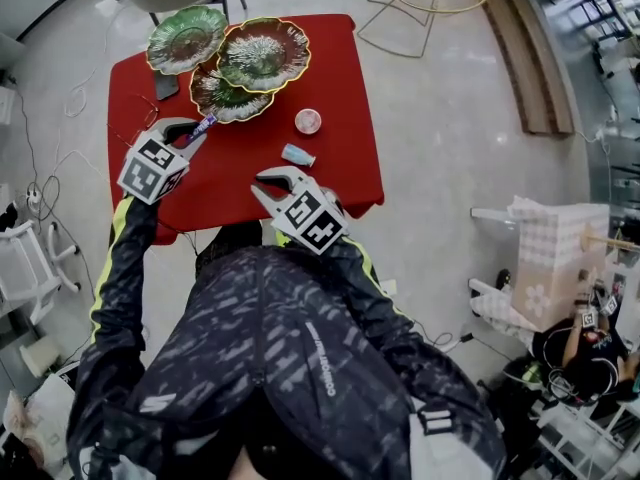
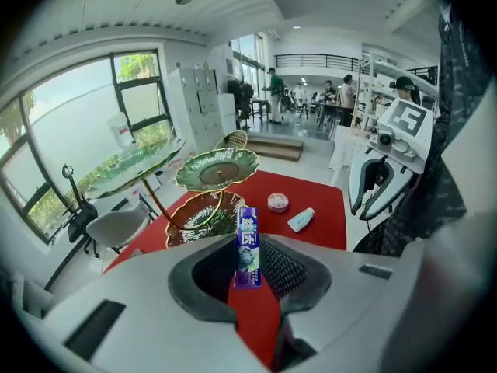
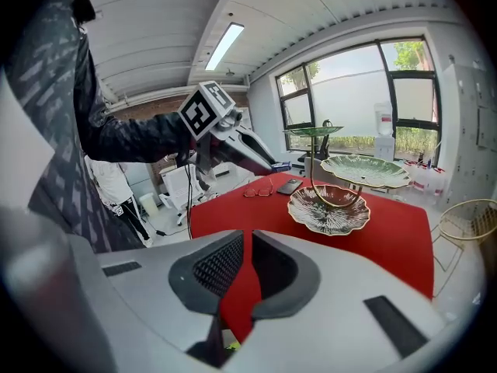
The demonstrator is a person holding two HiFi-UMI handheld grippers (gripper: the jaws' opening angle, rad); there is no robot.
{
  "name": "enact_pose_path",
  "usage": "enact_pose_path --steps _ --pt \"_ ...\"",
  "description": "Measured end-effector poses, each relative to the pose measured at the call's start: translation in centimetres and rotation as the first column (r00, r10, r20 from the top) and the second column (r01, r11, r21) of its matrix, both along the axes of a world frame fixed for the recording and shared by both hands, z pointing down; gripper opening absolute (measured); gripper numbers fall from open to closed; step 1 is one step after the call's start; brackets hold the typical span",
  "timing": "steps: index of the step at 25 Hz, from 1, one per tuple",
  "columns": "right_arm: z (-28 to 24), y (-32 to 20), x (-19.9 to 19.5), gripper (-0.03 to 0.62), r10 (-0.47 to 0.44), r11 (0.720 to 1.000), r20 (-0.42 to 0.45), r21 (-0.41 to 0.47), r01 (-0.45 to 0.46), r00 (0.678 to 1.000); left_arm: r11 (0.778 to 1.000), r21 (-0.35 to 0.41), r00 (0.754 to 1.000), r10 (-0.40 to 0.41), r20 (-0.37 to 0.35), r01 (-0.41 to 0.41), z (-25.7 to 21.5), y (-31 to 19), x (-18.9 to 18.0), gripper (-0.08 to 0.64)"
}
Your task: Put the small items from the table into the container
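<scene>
Gum pack (image 2: 248,247) stands upright, clamped between the left gripper's (image 2: 250,264) jaws, held above the red table (image 1: 345,168) just beside the leaf dishes (image 1: 262,53). A tin (image 1: 308,121) and tube (image 1: 298,155) lie on the table. Right gripper (image 3: 247,269), closed and empty, hovers over the near edge, angled down

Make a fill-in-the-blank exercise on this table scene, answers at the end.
1. The left gripper grips a purple gum pack, while the right gripper, jaws shut, holds ____.
2. The dish stand carries ____ leaf-shaped dishes.
3. The round tin and small tube lie on a ____ table.
Answers: nothing; three; red
</scene>
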State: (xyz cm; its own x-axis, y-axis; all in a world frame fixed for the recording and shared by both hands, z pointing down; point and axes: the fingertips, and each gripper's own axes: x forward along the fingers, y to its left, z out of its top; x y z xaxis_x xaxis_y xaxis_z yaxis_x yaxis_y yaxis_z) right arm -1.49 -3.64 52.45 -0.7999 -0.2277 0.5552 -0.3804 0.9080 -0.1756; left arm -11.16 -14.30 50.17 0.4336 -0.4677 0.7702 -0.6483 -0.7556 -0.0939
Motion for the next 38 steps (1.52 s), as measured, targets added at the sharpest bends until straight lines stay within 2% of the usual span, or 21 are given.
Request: enact_pose_path --steps 13,26,38 --pt "-1.5 -0.3 0.5 0.025 -0.006 0.999 0.014 0.037 0.005 1.0 0.994 0.1 0.999 0.031 0.035 -0.035 -6.4 -1.6 0.7 0.092" --pt "-2.5 -2.1 0.2 0.025 0.005 0.999 0.027 0.054 -0.006 1.0 0.984 0.177 0.998 0.019 0.066 -0.031 -10.8 -5.6 -0.7 0.092" --pt "-3.0 -4.8 -0.9 0.025 0.044 0.998 0.032 0.034 -0.045 0.999 0.987 0.159 0.996 0.025 0.08 -0.037 -11.4 -10.6 -2.4 0.092"
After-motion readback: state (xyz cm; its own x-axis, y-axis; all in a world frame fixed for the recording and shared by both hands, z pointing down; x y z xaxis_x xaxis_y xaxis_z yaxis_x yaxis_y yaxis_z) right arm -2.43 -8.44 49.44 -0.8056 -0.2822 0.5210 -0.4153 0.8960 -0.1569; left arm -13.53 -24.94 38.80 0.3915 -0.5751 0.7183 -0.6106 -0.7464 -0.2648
